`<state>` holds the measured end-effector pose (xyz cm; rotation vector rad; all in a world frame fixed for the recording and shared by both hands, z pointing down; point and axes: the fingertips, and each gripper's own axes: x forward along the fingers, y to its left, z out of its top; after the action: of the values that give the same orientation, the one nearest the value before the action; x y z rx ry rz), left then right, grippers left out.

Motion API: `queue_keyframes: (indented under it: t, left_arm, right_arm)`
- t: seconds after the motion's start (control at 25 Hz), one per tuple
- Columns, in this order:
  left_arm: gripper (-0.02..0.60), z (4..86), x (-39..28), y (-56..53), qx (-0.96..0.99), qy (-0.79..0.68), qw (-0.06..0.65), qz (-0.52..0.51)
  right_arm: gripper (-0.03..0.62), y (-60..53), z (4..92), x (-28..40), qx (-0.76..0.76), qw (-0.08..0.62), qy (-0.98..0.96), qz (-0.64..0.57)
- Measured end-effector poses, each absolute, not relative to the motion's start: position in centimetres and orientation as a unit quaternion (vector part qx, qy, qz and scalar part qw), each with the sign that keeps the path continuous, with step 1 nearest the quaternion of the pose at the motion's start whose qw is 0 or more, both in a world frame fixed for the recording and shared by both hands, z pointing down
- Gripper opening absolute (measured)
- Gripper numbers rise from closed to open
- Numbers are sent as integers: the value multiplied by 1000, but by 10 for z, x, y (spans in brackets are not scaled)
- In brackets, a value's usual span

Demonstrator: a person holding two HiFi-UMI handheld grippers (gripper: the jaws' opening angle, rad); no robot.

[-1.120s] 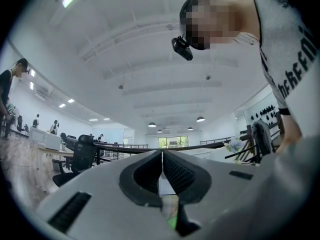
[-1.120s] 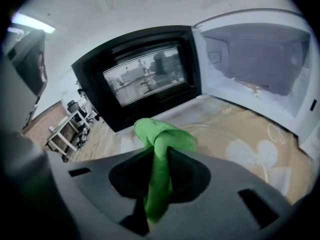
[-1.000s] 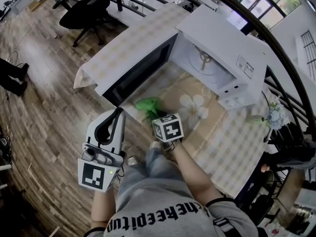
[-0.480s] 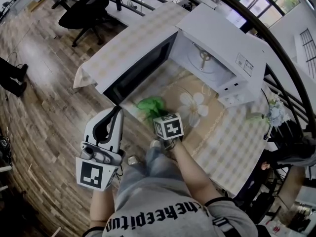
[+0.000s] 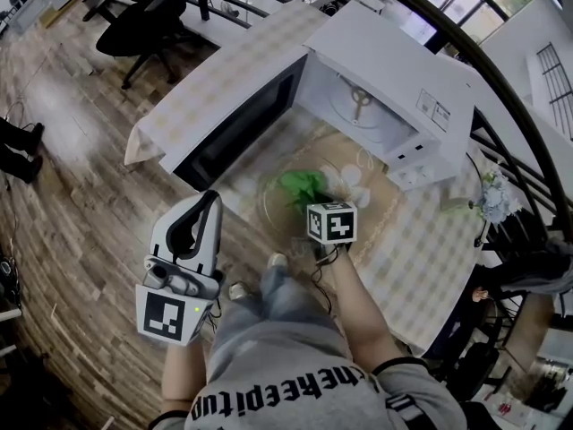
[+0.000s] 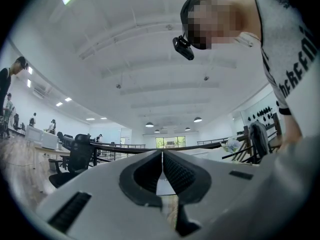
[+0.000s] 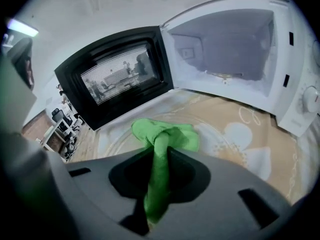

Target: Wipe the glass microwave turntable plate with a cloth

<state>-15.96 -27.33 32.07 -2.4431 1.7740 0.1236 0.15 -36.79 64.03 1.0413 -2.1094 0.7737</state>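
My right gripper point(image 7: 160, 156) clamps the green cloth point(image 7: 167, 133) so its bunched end presses on the glass turntable plate point(image 7: 117, 140) at mid-frame before the open microwave point(image 7: 225, 49), while my left gripper point(image 5: 210, 209), jaws closed on nothing, waits lower left.

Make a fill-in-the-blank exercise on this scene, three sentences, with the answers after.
1. The right hand-held gripper is shut on a ___ cloth that rests on the plate.
2. The door of the microwave stands ___.
3. The left hand-held gripper, held off to the side, has its jaws ___ with nothing between them.

Missing words: green; open; shut.
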Motion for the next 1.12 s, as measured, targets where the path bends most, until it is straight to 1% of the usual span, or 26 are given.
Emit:
queue_keyframes:
  t: [0.48,0.64,0.8,0.96,1.12]
  left_arm:
    - [11,312,-151,-281,-804,588,72,53]
    - [11,313,-150,-279,-805,587,69,53]
    - [11,328,-151,-270,-810,584,53,31]
    - [11,310,-153,-271,-800,593,72,55]
    - [11,309,-157,-264,-797,598,74,55]
  right_arm:
    - [72,-389,642,77,467,316,-768,304]
    - [72,-391,643,86,475,318,-763,302]
    - [72,-382,634,70,467,325,-767,297]
    - [73,-349,624,18,407,320,-805,290]
    - [74,-312,623,-32,350,323,-831,286]
